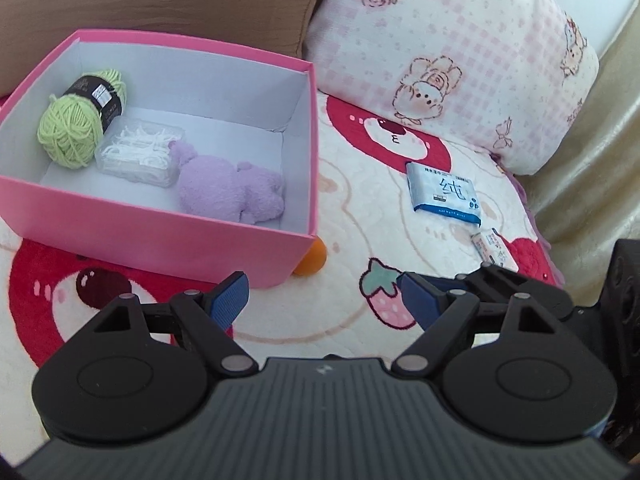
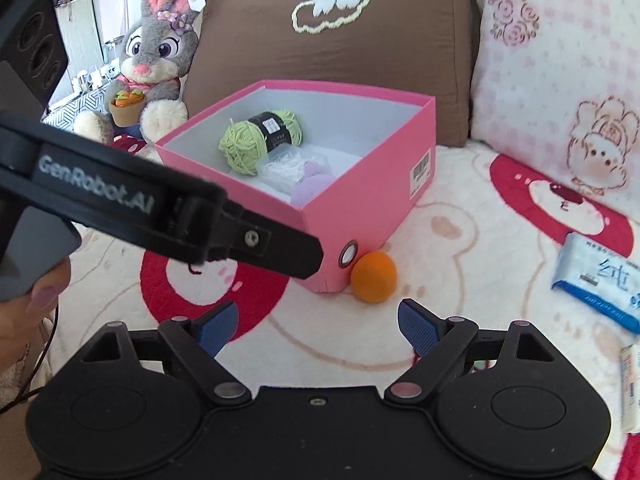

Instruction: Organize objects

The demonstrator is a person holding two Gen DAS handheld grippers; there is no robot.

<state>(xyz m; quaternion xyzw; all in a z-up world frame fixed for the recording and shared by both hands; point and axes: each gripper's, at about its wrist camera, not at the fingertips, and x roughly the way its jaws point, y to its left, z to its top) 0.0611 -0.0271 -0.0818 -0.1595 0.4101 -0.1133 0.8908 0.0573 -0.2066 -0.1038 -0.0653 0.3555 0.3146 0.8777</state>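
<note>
You are holding the fingers of the right gripper well apart, with nothing between the blue pads; they are hovering over the blanket and pointing toward the orange ball. The ball is sitting on the blanket just beside the near corner of the pink box, touching it or nearly so. It looks light, round and perhaps slightly soft, so it is likely to roll away if you are nudging it with one finger only. Taking it across its middle, one pad on each side, seems the safest hold, and approaching from the open side away from the box wall.

Your left gripper is also standing with its fingers apart and empty, hanging over the blanket in front of the box. In the right wrist view its body is crossing in front of the box's near wall, so you are working with both tools close together.

Farther out, the blue-and-white wipes pack is lying flat on the blanket to the right, well apart from the box, and a small packet is lying near it. Both look soft, thin and crinkly; pinching an edge may work better than pressing from above.

Inside the box, the green yarn, a clear plastic case and a purple plush are already resting together.
</note>
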